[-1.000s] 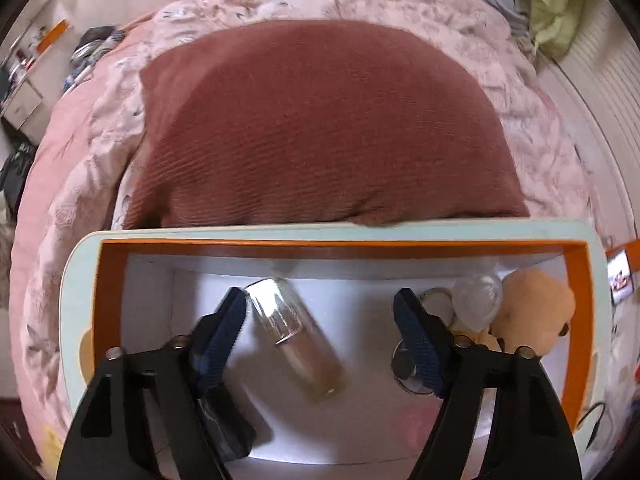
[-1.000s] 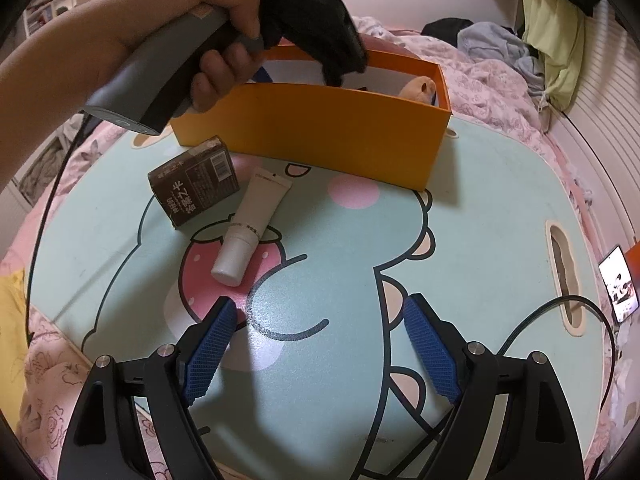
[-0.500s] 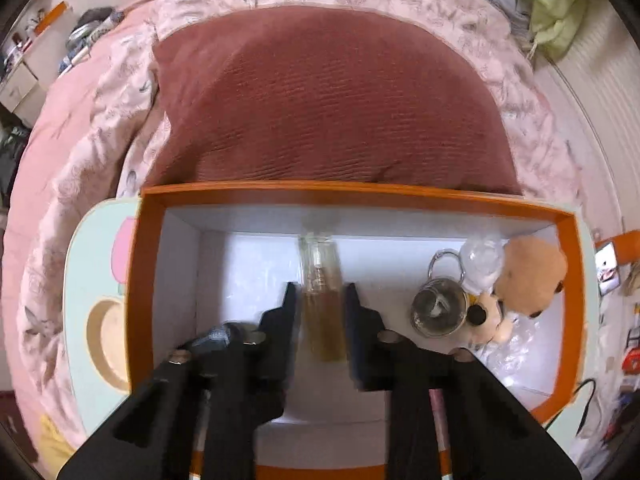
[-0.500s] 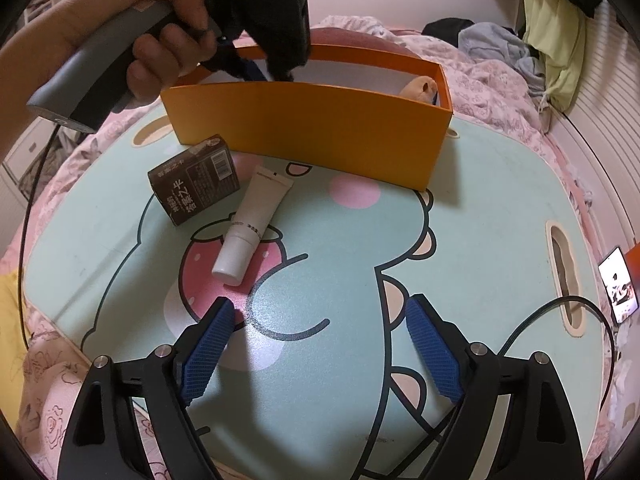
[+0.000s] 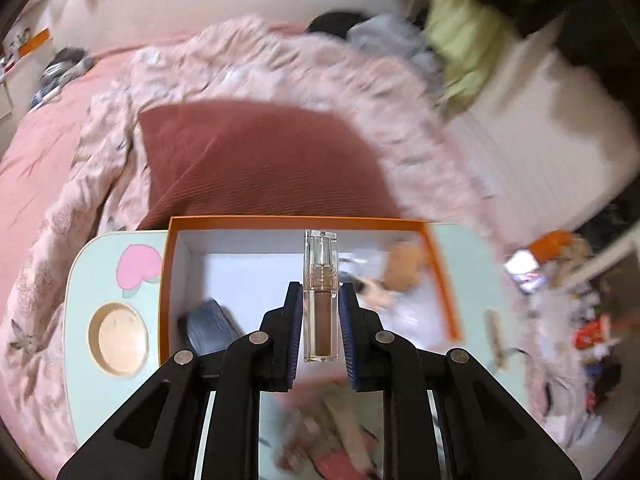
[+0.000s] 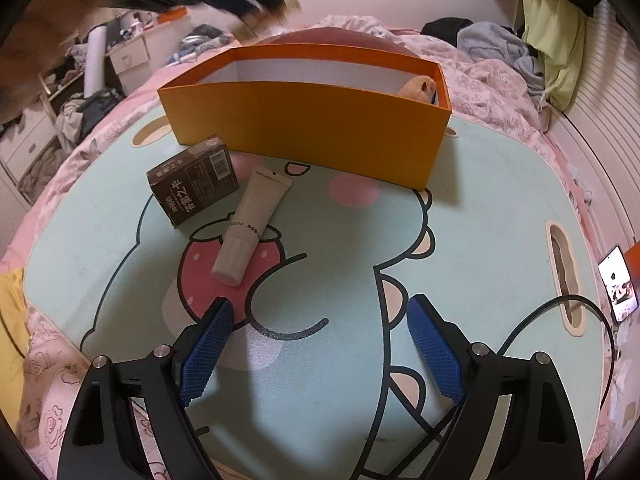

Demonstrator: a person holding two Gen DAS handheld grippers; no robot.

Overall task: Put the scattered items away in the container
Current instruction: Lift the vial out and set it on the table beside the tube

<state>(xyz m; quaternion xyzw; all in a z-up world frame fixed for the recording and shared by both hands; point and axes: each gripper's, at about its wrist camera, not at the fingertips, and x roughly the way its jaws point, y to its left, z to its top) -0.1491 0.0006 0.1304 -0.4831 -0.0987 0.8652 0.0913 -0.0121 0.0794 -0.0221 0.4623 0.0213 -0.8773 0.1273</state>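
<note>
My left gripper (image 5: 320, 286) is shut on a clear glass bottle of brown liquid (image 5: 320, 312), held upright above the orange box (image 5: 280, 222). The left wrist view is blurred with motion. Inside the box lie a tan plush toy (image 5: 404, 264) and a dark blue item (image 5: 208, 320). In the right wrist view the orange box (image 6: 312, 120) stands at the table's far side. A brown carton (image 6: 192, 184) and a beige tube (image 6: 252, 220) lie in front of it. My right gripper (image 6: 319, 306) hangs open over the table, nearer than the tube, with nothing between its fingers.
The pale green cartoon-print table (image 6: 480, 200) sits on a pink bed. A black cable (image 6: 560, 308) and a phone (image 6: 618, 284) lie at the right edge. A dark red pillow (image 5: 260, 160) lies behind the box. A round cup hole (image 5: 118, 338) is at the table's left.
My left gripper closed on the bottle that lay in the box and rose with it, tilting upward. The right gripper stayed where it was.
</note>
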